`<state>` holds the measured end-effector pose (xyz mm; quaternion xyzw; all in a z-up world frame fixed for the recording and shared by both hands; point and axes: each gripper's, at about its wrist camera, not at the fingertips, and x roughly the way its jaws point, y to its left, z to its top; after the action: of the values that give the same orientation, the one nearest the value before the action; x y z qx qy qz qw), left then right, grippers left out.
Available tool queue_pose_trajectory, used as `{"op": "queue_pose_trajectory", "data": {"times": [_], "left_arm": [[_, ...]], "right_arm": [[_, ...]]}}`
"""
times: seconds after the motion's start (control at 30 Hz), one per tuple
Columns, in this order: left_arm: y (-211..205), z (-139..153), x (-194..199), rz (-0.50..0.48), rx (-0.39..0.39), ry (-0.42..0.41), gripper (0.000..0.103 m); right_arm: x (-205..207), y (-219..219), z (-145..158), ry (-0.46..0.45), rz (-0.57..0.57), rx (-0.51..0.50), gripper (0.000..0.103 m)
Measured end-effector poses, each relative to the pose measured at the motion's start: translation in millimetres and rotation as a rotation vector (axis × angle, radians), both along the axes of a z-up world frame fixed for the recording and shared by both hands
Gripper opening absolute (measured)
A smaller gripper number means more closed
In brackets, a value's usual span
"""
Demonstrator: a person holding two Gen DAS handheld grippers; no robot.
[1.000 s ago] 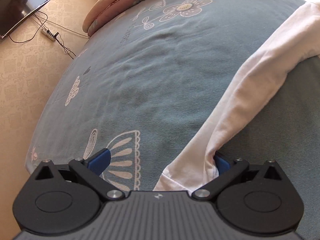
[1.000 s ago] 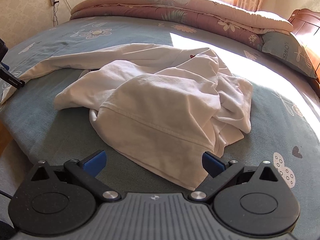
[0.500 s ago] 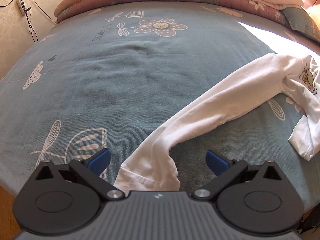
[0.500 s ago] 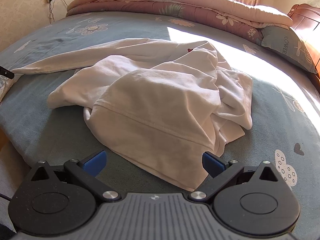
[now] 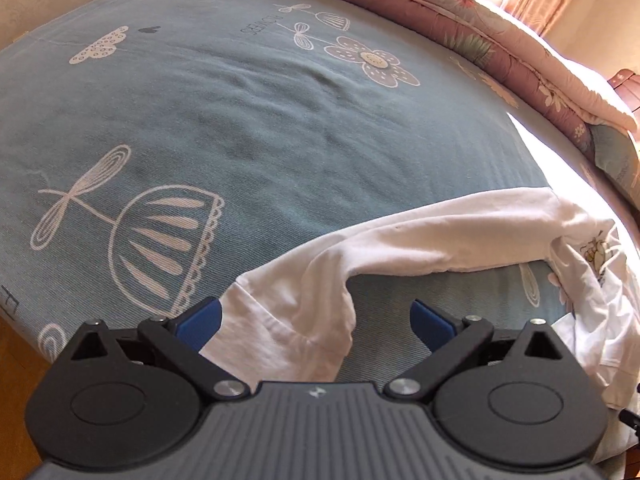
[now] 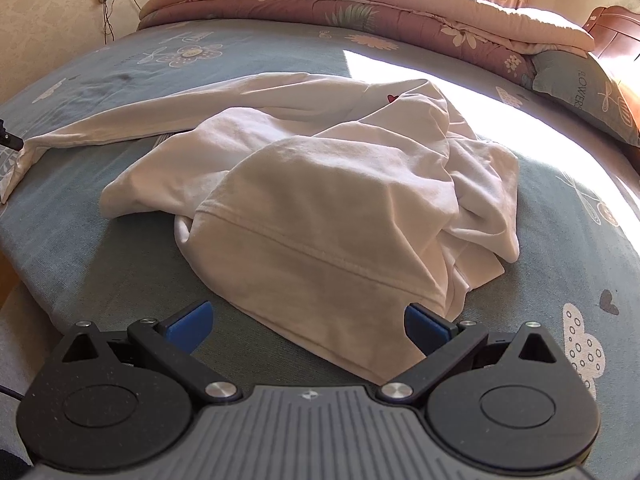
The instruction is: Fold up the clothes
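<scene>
Two tools hang over a bed [image 6: 120,264] covered in a blue-grey sheet with white flower prints. The left tool [image 5: 316,320] has its blue fingers spread wide, holding nothing. Between them, just ahead of the tool's body, lies the cuff end of a long white sleeve [image 5: 304,312]; it touches or nearly touches the left finger [image 5: 200,318] and stays clear of the right one. From there the sleeve runs forward and off to the tool's right, where it joins the crumpled white garment [image 5: 592,280], which shows a small printed figure.

The right tool [image 6: 306,322] is likewise spread and grips nothing. Directly ahead of it the garment [image 6: 320,216] sits bunched in a heap on the bed, its near hem reaching down between the fingers, close beside the right finger [image 6: 426,324]. The long sleeve stretches away to the tool's far left, where a dark bit of the other tool shows at the frame edge. Beyond the heap, a folded pink quilt [image 6: 360,4] lies across the far end of the bed, with a blue-grey pillow [image 6: 580,92] to the far right.
</scene>
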<state>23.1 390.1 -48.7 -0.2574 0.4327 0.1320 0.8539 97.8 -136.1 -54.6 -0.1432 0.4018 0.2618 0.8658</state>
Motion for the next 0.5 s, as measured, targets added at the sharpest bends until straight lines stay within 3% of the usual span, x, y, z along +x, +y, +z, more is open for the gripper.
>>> {"op": "queue_pose_trajectory", "data": {"times": [0.1,0.2,0.33,0.4,0.5], "left_arm": [[-4,-4,-7,0.022,-0.142,-0.043,0.1],[-19,1,-8,0.007,-0.188,-0.088,0.1],[-50,2,0,-0.112,-0.239,-0.129,0.1],[-60,-9,10,-0.133,-0.223,-0.099,0.1],[-66,-26,22,-0.095,-0.118,-0.04,0.1]], "right_arm": [[-1,5,-3,0.008,0.013,-0.005,0.103],[-3,9,-4,0.009,0.033,-0.015,0.103],[-2,12,-6,0.018,0.032,-0.018,0.103],[-2,12,-7,0.022,0.03,-0.013,0.103],[-2,11,-7,0.022,0.023,-0.015,0.103]]}}
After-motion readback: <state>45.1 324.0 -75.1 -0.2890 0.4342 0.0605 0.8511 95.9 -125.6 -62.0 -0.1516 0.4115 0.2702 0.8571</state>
